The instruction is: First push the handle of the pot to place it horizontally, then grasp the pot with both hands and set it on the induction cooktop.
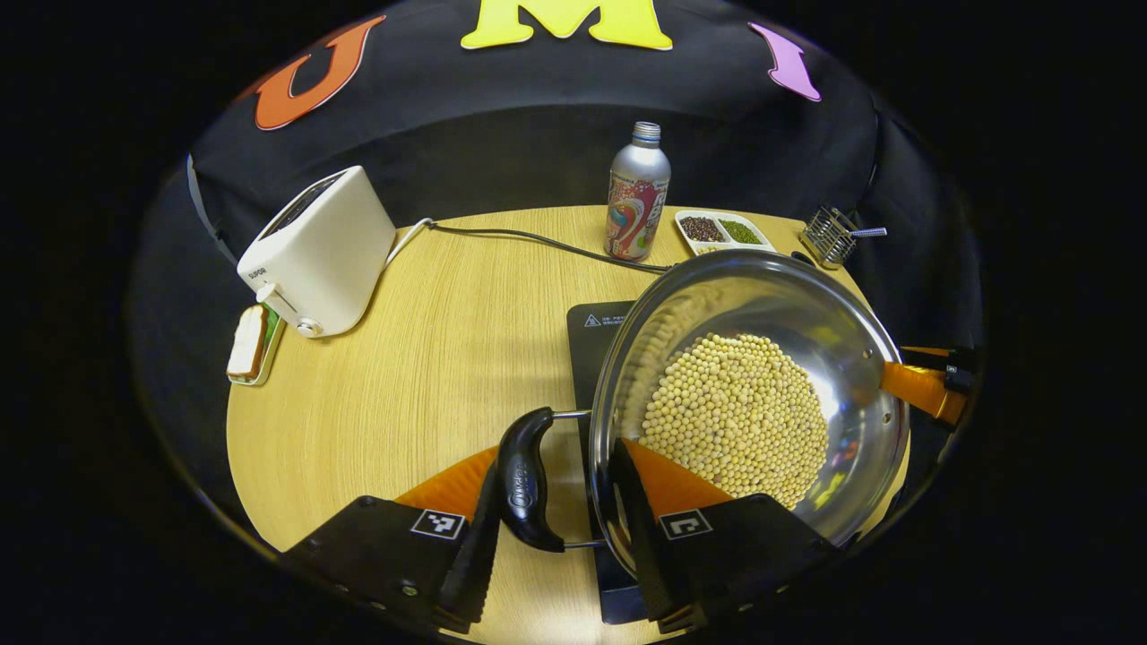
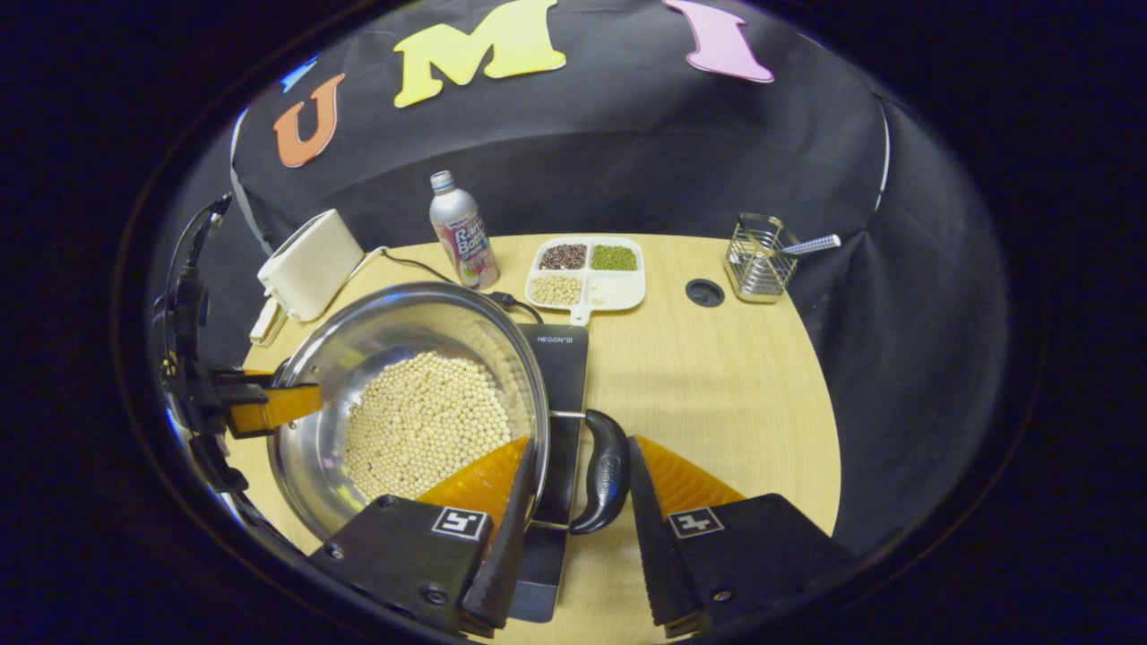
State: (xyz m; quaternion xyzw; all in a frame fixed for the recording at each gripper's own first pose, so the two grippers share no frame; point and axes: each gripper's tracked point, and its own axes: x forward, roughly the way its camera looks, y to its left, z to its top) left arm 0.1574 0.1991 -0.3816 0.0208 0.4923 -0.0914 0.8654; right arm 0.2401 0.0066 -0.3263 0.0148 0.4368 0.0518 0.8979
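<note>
Steel pot [image 1: 833, 331] of beans [image 1: 735, 417] is held above the cooktop [image 2: 563, 376]; each handle [image 1: 524, 479] is bracketed by a part-open gripper [image 1: 556, 520], contact unclear.

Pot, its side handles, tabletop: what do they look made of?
Pot: polished steel, by the look; its inner wall mirrors the soybeans. Side handles: glossy black, probably plastic, on thin metal wire brackets. Tabletop: pale wood grain, matte; whether solid wood or laminate can't be told.

both claws [image 1: 556, 502] [image 2: 573, 502] part-closed, level.
</note>
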